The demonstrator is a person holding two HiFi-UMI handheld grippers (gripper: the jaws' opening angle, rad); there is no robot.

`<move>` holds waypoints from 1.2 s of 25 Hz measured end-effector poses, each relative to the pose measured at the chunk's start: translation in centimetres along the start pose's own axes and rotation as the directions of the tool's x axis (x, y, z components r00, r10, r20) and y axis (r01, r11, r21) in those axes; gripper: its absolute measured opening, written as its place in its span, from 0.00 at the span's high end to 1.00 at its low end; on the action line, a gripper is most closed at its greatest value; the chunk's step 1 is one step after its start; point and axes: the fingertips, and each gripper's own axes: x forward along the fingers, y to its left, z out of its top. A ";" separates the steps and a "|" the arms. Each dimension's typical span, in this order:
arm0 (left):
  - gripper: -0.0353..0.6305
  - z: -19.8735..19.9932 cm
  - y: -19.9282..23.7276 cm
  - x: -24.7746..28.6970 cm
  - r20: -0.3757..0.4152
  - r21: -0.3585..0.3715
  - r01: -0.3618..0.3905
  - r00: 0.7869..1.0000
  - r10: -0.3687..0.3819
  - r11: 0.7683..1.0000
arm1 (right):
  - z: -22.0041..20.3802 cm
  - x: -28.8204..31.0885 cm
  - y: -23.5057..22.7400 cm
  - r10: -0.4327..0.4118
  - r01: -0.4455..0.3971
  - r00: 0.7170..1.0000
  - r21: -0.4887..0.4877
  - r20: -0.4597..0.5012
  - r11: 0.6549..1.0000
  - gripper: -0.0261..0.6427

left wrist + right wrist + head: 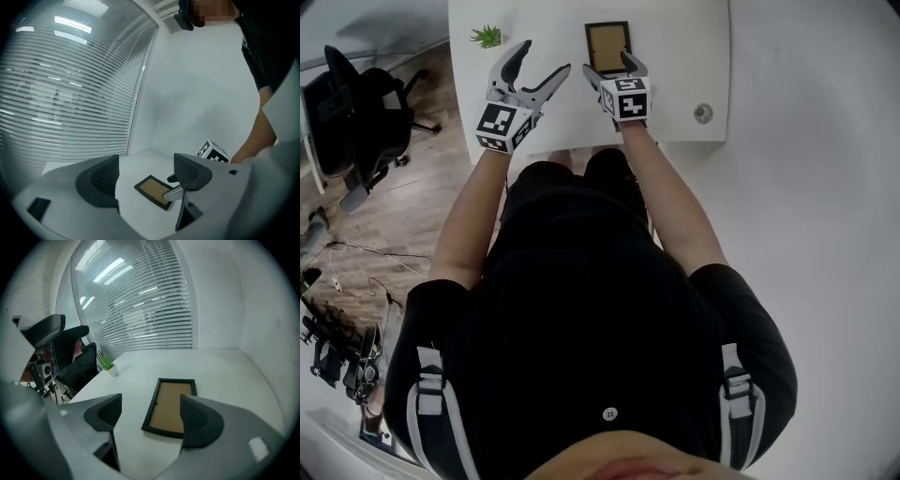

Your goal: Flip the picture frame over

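Head view: the black-rimmed rectangular picture frame (607, 47) lies flat, brown panel up, on the white table (684, 66) — right gripper (609, 66) hovers spread at its near edge, likely lining up a grip for the flip, left gripper (544, 58) hangs beside, jaws apart, empty.

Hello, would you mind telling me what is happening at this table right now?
A person holds a gripper in each hand over a white table. The picture frame lies flat on it, brown panel up. The right gripper is at the frame's near end, jaws apart, gripping nothing; the left gripper, also open, is off to its left.
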 end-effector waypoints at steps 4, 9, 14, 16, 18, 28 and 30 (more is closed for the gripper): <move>0.39 -1.3 0.6 0.7 -0.015 -0.011 -0.010 1.000 0.010 1.000 | -1.6 1.3 -0.1 -0.043 0.043 0.998 0.002 -0.045 0.999 0.41; 0.39 -2.4 1.4 1.2 -0.030 -0.023 -0.019 0.999 0.019 1.000 | -3.3 2.4 -0.4 -0.099 0.100 0.989 0.002 -0.106 0.995 0.47; 0.39 -2.8 1.8 1.4 -0.031 -0.033 -0.022 0.999 0.021 0.999 | -4.1 3.5 -0.2 -0.136 0.138 0.982 0.010 -0.131 0.990 0.55; 0.39 -3.2 1.9 1.4 -0.038 -0.035 -0.025 0.999 0.024 0.999 | -4.1 3.9 0.0 -0.154 0.157 0.979 0.013 -0.137 0.988 0.56; 0.39 -3.5 2.0 1.4 -0.041 -0.040 -0.027 0.999 0.026 0.999 | -4.2 4.2 0.4 -0.161 0.166 0.975 0.021 -0.154 0.986 0.59; 0.39 -4.1 2.2 1.4 -0.042 -0.053 -0.035 0.999 0.033 0.998 | -5.3 4.8 0.3 -0.235 0.237 0.951 -0.015 -0.200 0.971 0.74; 0.39 -4.2 2.2 1.4 -0.041 -0.056 -0.034 0.999 0.032 0.998 | -5.2 4.8 0.0 -0.253 0.254 0.947 -0.022 -0.197 0.967 0.77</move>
